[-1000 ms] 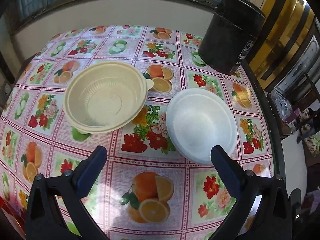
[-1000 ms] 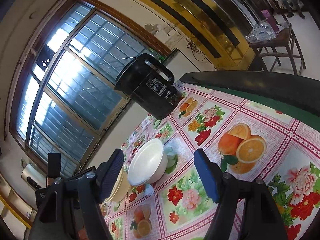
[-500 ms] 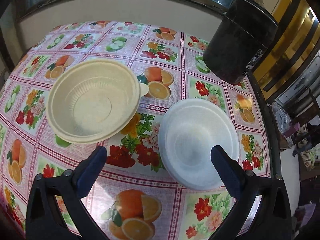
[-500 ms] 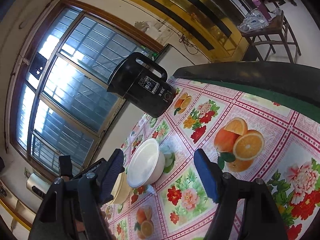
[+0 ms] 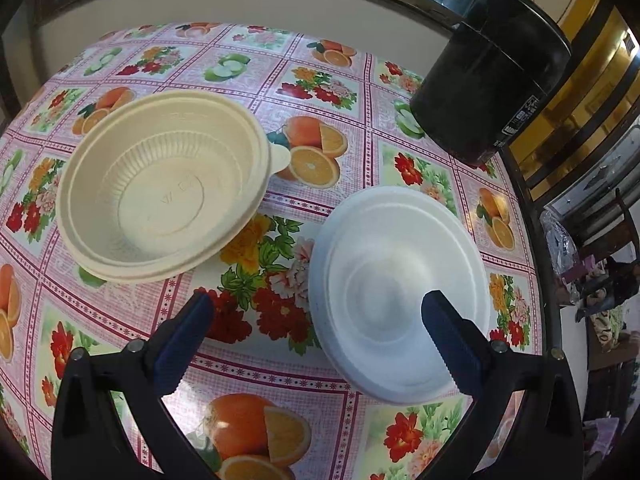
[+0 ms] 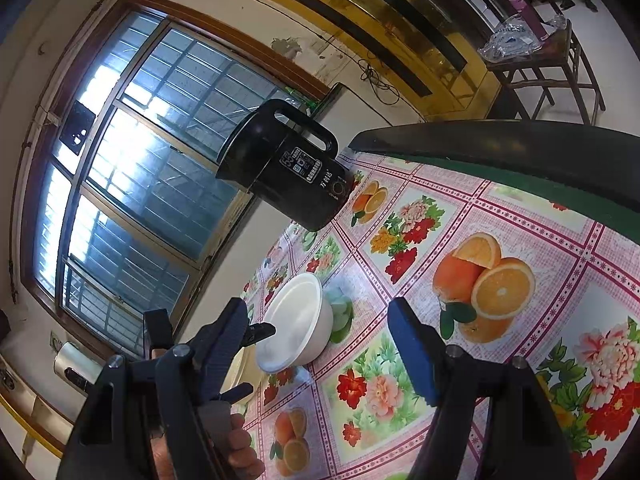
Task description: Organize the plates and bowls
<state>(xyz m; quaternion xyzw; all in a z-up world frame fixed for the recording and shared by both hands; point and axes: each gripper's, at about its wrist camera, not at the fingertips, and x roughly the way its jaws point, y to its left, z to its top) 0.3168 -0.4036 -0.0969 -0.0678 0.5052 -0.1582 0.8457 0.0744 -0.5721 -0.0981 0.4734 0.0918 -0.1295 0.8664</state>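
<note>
Bowls are sitting on a table (image 5: 400, 80) with a fruit and flower cloth. The yellow bowl (image 5: 160, 184) is resting near the white bowl (image 5: 396, 288), not touching it. The left gripper (image 5: 316, 312) is hanging over the white bowl's near edge, jaws wide, holding nothing. The right gripper (image 6: 316, 320) is standing wide too, empty. A black kettle (image 5: 488, 76) is standing behind.

Black kettle (image 6: 288, 168) label: large "55", small Chinese print unreadable.

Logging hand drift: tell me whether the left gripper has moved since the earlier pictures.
Yes. The left gripper moved closer to the round white foam bowl, now straddling its rim.
</note>
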